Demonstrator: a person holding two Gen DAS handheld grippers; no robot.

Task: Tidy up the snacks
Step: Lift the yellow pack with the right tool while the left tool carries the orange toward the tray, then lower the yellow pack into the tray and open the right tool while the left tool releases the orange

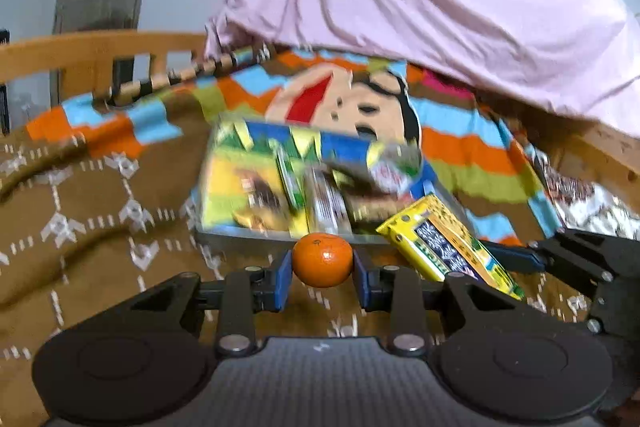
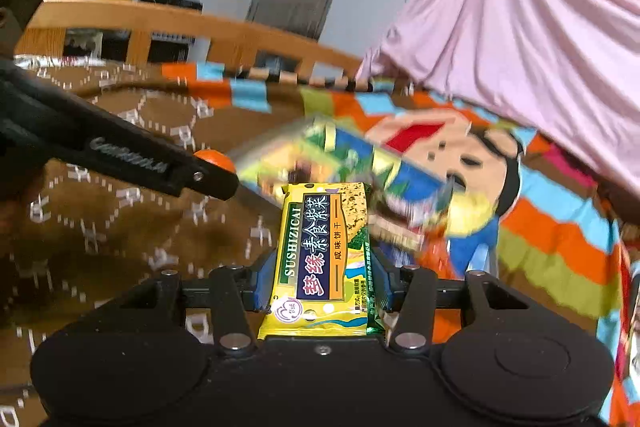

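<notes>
Left wrist view: left tongs (image 1: 322, 277) closed on a mandarin (image 1: 322, 259), blue pads against its two sides at the widest part; round, firm but bruisable, smooth-skinned, judged liable to roll out unless held across the middle. Right wrist view: right tongs (image 2: 322, 279) clamped on the long edges of a yellow cracker packet (image 2: 326, 251), light, crinkly, slippery film over brittle contents, best pinched low as here. Both tongs tilt gently downward above the bed, facing the snack tray (image 1: 248, 237) toward the wooden rail (image 1: 100, 47).

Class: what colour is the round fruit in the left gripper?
Orange; clearest in the left wrist view.
</notes>
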